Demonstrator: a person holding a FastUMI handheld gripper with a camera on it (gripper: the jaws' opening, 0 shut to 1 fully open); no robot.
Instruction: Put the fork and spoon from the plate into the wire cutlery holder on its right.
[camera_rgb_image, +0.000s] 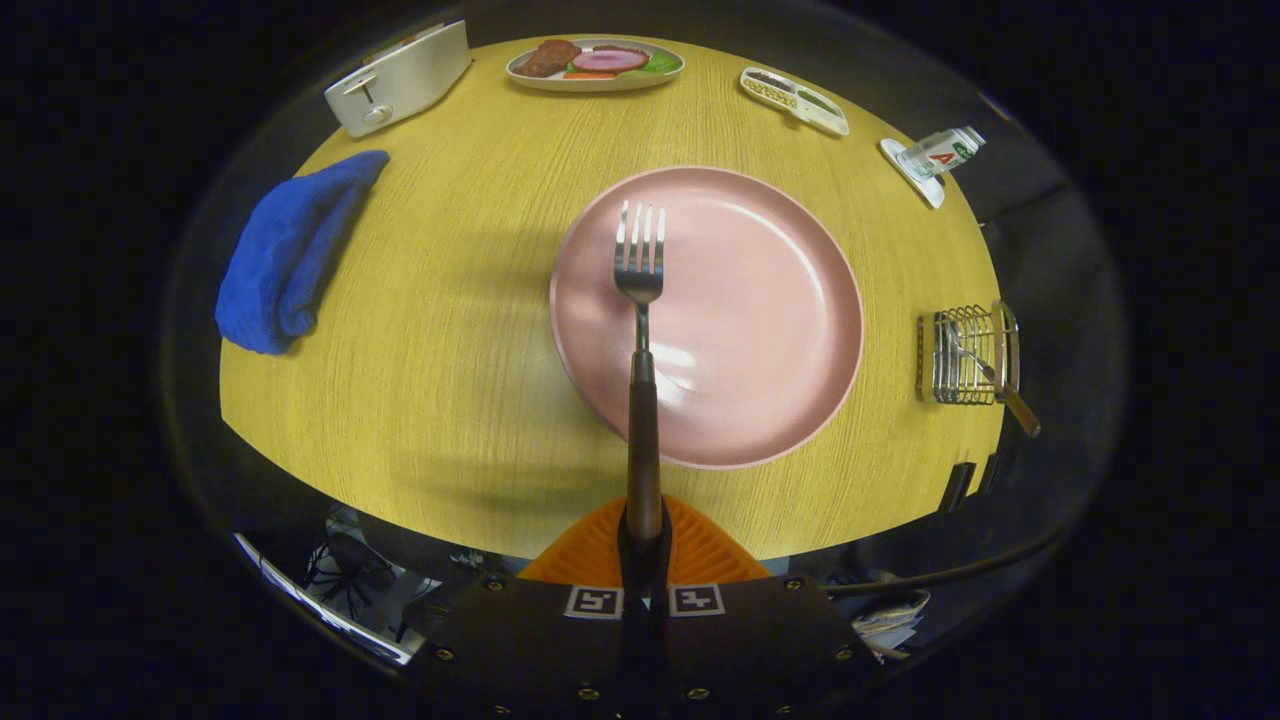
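Observation:
My gripper (645, 535) is shut on the dark wooden handle of the fork (640, 270), which sticks straight out ahead of the fingers. The fork's metal tines hang above the left part of the empty pink plate (760, 310). To the right of the plate, near the table's edge, stands the wire cutlery holder (965, 355). A spoon (995, 380) with a wooden handle leans inside it, its handle poking out toward the table's edge.
A folded blue cloth (290, 250) lies left of the plate. Far across the yellow table (450, 380) are a white toaster (400, 78), a plate of food (597, 64), a divided white tray (795, 100) and a small carton (940, 152) on a white dish.

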